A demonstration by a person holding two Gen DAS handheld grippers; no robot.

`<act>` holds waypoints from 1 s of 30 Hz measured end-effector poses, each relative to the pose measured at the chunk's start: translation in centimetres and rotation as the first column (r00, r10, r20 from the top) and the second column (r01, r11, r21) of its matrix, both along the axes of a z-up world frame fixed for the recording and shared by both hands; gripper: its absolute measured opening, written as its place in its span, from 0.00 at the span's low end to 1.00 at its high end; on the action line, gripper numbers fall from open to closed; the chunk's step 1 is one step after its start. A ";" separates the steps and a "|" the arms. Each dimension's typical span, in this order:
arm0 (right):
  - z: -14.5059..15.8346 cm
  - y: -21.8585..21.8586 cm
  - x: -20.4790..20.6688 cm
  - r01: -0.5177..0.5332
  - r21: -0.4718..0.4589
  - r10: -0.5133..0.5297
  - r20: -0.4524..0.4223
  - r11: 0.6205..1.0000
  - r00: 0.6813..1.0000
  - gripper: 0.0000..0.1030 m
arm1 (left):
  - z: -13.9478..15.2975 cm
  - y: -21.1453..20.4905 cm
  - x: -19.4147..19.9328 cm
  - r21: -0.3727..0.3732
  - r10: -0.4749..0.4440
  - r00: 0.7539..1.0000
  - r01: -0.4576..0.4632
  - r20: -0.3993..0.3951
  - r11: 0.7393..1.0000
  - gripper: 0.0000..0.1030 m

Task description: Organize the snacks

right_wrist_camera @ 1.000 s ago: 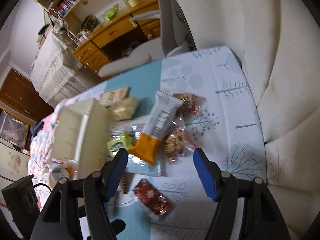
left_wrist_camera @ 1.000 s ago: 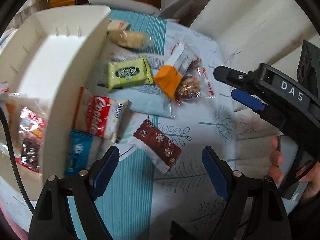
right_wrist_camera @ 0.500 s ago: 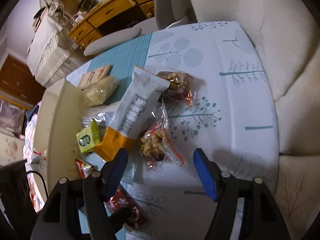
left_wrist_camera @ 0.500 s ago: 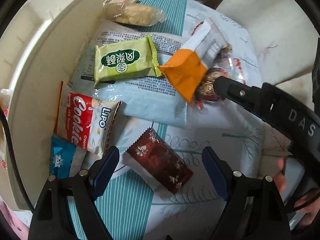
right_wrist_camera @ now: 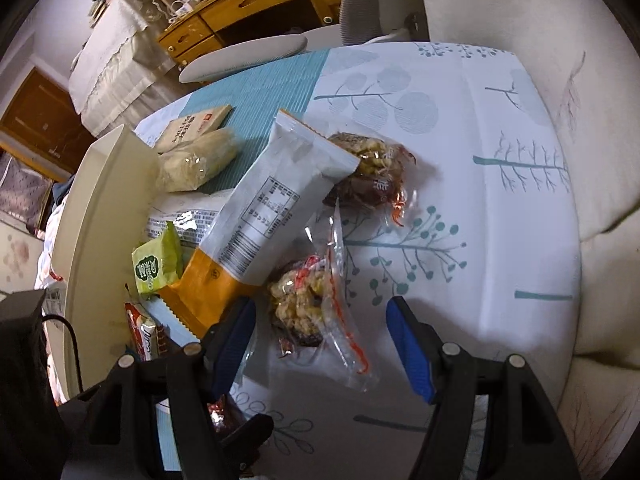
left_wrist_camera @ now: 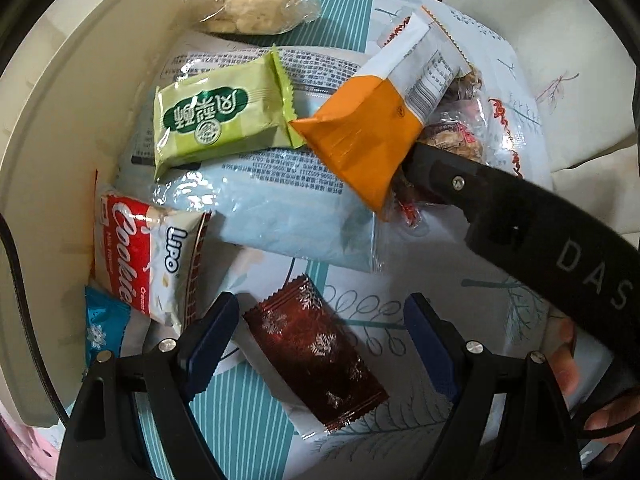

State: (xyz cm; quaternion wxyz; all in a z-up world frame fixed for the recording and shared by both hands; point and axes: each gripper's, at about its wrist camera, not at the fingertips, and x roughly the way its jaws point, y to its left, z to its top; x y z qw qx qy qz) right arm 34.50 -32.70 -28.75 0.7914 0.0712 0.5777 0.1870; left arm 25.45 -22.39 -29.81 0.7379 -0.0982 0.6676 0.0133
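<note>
My left gripper [left_wrist_camera: 320, 330] is open, its jaws either side of a dark red snowflake snack packet [left_wrist_camera: 316, 356] lying on the tablecloth. My right gripper [right_wrist_camera: 320, 336] is open, straddling a clear bag of nut clusters [right_wrist_camera: 308, 308]. An orange-and-white packet [left_wrist_camera: 384, 120] [right_wrist_camera: 260, 224], a green packet [left_wrist_camera: 216, 116], a red Lipo cookie packet [left_wrist_camera: 148, 260] and a pale blue bag [left_wrist_camera: 280, 204] lie beside the cream storage box [left_wrist_camera: 60, 140].
A second nut cluster bag [right_wrist_camera: 372, 172], a clear bag of pale biscuits [left_wrist_camera: 252, 12] and a tan packet [right_wrist_camera: 196, 124] lie farther back. A blue packet [left_wrist_camera: 100, 328] lies by the box. A white cushion [right_wrist_camera: 600, 120] borders the table on the right.
Both grippers have moved lower and forward over the snacks. The left now straddles the dark red packet; the right now straddles the nut cluster bag. Both stay open.
</note>
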 end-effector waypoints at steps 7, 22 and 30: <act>-0.3 -0.7 0.2 -0.007 0.092 0.004 0.030 0.996 1.000 0.40 | -0.4 -2.6 0.8 0.113 -0.013 1.000 0.011 0.014 0.994 0.67; 0.0 -2.0 -1.0 0.036 0.092 -0.039 0.030 0.995 0.999 0.34 | 1.1 -3.0 -1.0 0.110 -0.005 1.000 0.002 0.024 0.994 0.11; 0.4 -3.6 -2.7 0.108 0.116 -0.108 -0.001 0.987 0.994 0.33 | 1.0 -1.9 -1.9 0.076 -0.011 1.000 0.012 -0.019 0.997 0.04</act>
